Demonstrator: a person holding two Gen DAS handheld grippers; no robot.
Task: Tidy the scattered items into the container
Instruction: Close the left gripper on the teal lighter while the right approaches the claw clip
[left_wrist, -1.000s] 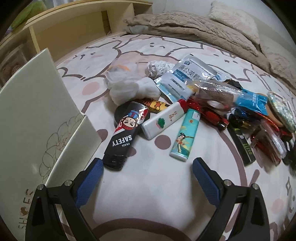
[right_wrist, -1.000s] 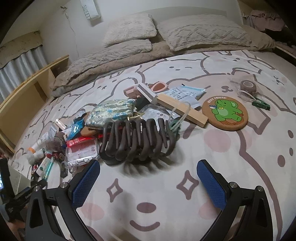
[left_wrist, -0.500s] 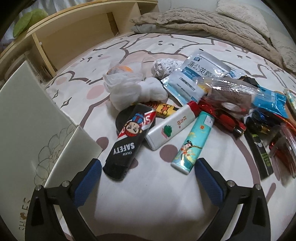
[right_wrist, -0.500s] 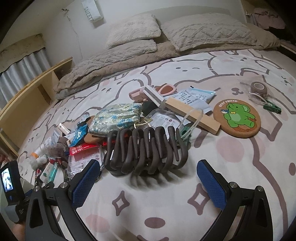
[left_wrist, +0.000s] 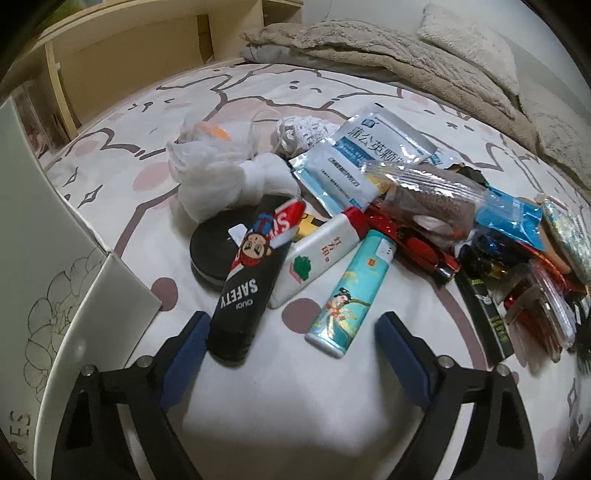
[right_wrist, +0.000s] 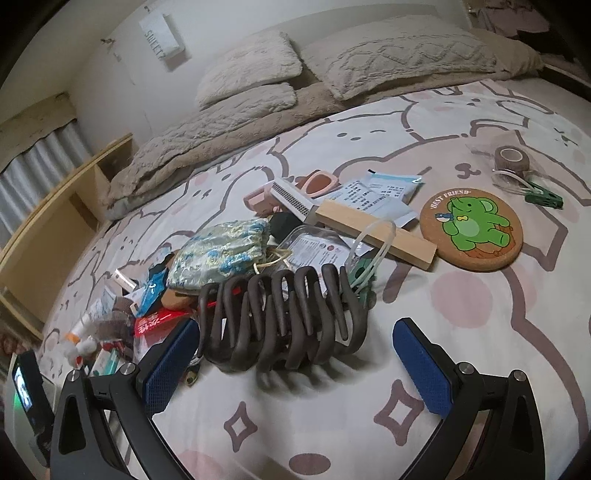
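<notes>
right now the left gripper (left_wrist: 291, 349) is closing, not yet pinching. between its jaws lie the black tube (left_wrist: 245, 291) and teal lighter (left_wrist: 349, 291), both hard, light, slippery; grab mid-body. the right gripper (right_wrist: 293, 360) is open around the hair claw (right_wrist: 280, 321).

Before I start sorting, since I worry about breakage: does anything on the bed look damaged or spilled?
Nothing looks broken or spilled. The odd part is the heap itself: the black SAFETY-printed tube leans tilted on a black round tin, and the big dark claw hair clip lies on its side against the pile.
</notes>
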